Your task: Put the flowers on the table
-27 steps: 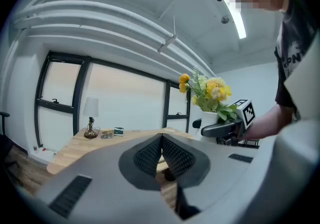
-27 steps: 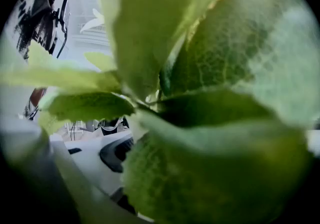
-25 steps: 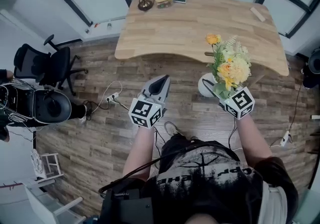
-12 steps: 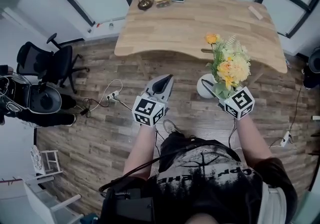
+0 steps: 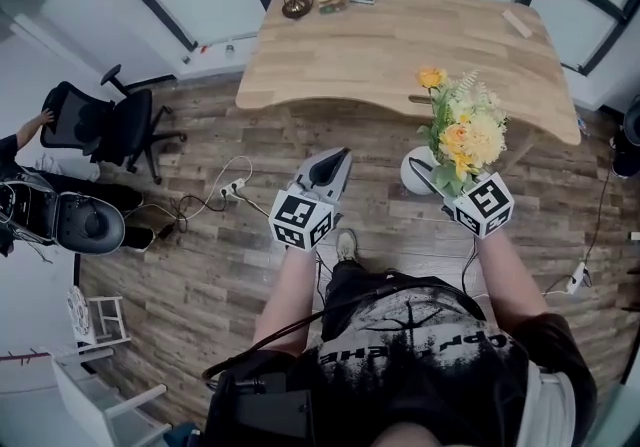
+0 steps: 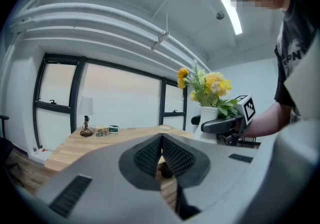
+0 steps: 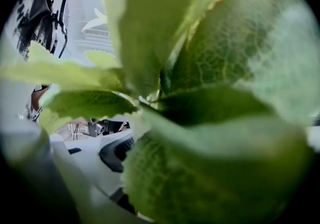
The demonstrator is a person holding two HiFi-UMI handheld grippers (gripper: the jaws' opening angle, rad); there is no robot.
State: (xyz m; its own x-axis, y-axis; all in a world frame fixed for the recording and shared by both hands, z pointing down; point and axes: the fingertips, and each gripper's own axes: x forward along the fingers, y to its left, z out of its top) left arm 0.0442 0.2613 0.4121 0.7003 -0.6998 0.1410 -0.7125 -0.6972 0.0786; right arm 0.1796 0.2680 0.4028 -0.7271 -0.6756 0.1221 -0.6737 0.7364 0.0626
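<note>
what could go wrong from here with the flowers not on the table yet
1. Only the right gripper holds the white vase, over the floor short of the table; a slip would likely drop it.
2. The leaves fill the right gripper view, so judging the set-down may be hard.

The left gripper (image 5: 340,155) pointed forward, its jaws pressed together and empty. The right gripper (image 5: 428,181) had its jaws set wide, clamped around the flower pot (image 5: 408,173). Both forearms reached ahead, side by side.

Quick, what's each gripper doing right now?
Left gripper: closed, empty.
Right gripper: holding the white round vase of yellow flowers.
</note>
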